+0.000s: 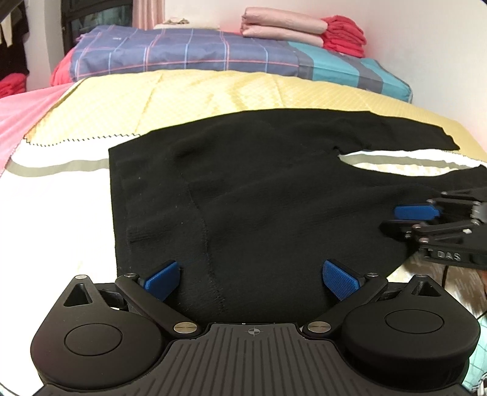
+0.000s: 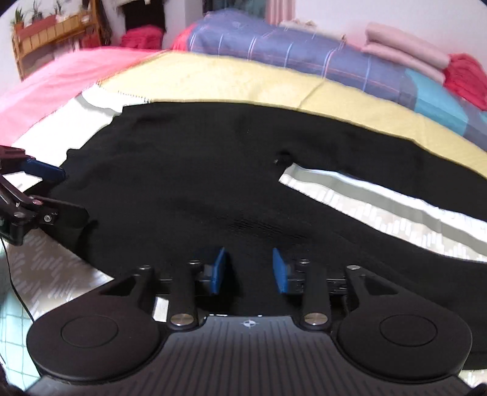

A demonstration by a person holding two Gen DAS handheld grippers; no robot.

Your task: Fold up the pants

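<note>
Black pants (image 1: 258, 189) lie flat on the bed, waistband to the left and two legs running off to the right; they fill the right wrist view too (image 2: 188, 189). My left gripper (image 1: 251, 278) is open wide, its blue pads on either side of the near edge of the pants by the waist. My right gripper (image 2: 249, 271) is partly open over the near edge of the near leg, with black cloth between its blue pads. It also shows in the left wrist view (image 1: 395, 219), at the right. The left gripper shows at the left of the right wrist view (image 2: 61, 185).
The bed has a white and grey cover (image 1: 61, 195) and a yellow quilted blanket (image 1: 197, 91) behind the pants. A plaid folded quilt (image 1: 182, 51), pink folded cloths (image 1: 283, 26) and red folded cloths (image 1: 344, 35) lie at the far side. A pink sheet (image 2: 61, 76) lies to the left.
</note>
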